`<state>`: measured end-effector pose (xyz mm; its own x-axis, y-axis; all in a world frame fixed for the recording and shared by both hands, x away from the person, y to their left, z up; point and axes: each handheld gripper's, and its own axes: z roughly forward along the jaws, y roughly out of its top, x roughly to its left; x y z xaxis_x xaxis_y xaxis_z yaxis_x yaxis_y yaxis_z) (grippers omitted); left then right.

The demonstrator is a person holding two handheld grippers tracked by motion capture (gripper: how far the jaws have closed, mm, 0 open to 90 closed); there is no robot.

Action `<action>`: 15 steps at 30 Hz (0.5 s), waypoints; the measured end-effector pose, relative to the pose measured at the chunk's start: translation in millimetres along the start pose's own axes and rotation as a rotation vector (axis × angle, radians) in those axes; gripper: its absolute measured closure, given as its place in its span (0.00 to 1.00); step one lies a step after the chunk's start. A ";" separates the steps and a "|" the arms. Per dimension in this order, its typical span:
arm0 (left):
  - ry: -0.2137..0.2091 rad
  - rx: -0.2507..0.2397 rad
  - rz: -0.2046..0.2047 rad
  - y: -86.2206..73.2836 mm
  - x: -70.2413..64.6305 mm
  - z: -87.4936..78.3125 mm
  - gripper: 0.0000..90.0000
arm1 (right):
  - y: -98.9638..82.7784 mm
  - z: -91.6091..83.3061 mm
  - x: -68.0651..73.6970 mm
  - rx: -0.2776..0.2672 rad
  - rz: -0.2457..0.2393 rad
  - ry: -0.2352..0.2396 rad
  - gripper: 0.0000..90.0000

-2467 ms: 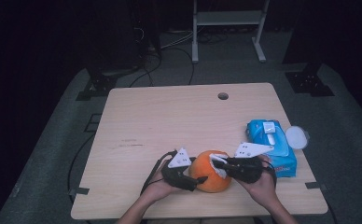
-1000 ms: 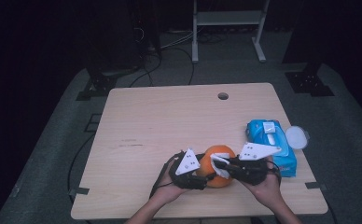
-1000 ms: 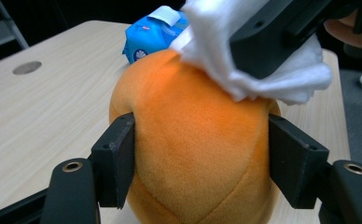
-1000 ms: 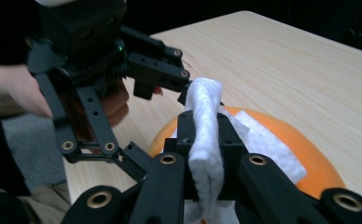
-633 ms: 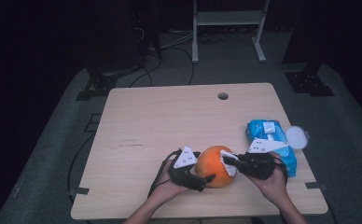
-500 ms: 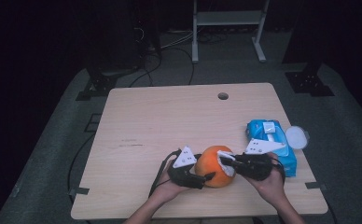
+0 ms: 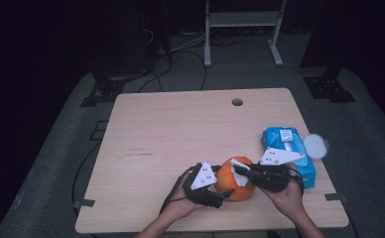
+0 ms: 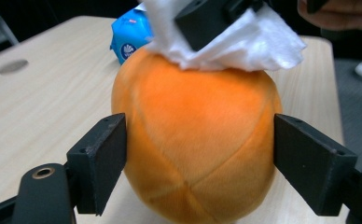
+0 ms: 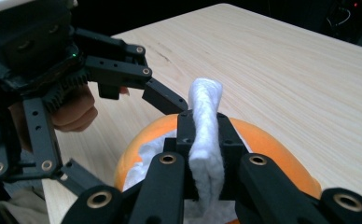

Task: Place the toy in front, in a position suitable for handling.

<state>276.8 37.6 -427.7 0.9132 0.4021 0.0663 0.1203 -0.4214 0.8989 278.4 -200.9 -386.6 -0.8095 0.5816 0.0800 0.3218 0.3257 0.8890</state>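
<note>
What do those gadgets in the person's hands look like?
Both are black. The left gripper and the right gripper each carry a pale three-cornered plate with dark dots, brass-coloured rivets at the joints, flat rectangular black jaws and a trailing black cable. The forearms are bare.

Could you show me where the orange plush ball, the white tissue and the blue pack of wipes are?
orange plush ball [image 8: 195, 140], left gripper view, middle of its front.
white tissue [image 9: 206, 135], right gripper view, the fold between the jaws.
blue pack of wipes [image 7: 280, 140], high view, its top.
</note>
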 end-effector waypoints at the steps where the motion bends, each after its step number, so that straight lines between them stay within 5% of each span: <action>1: 0.000 0.003 0.004 0.2 -0.4 -0.1 0.28 | 1.0 0.3 2.4 0.000 -0.005 -0.003 0.92; 7: 0.010 0.033 0.068 1.7 -6.8 -0.2 0.31 | 5.2 15.7 27.1 0.027 -0.057 0.084 0.92; 9: 0.016 0.035 0.078 0.2 -6.5 -0.7 0.31 | 5.6 19.1 30.6 0.041 -0.088 0.066 0.92; 15: 0.004 0.036 0.059 -3.8 -0.1 -1.4 0.31 | 3.5 -0.8 -1.9 0.012 -0.015 -0.041 0.92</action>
<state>275.8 40.2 -430.5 0.9175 0.3791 0.1200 0.0806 -0.4729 0.8775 280.7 -201.4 -383.4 -0.7936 0.6066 0.0482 0.3162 0.3434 0.8843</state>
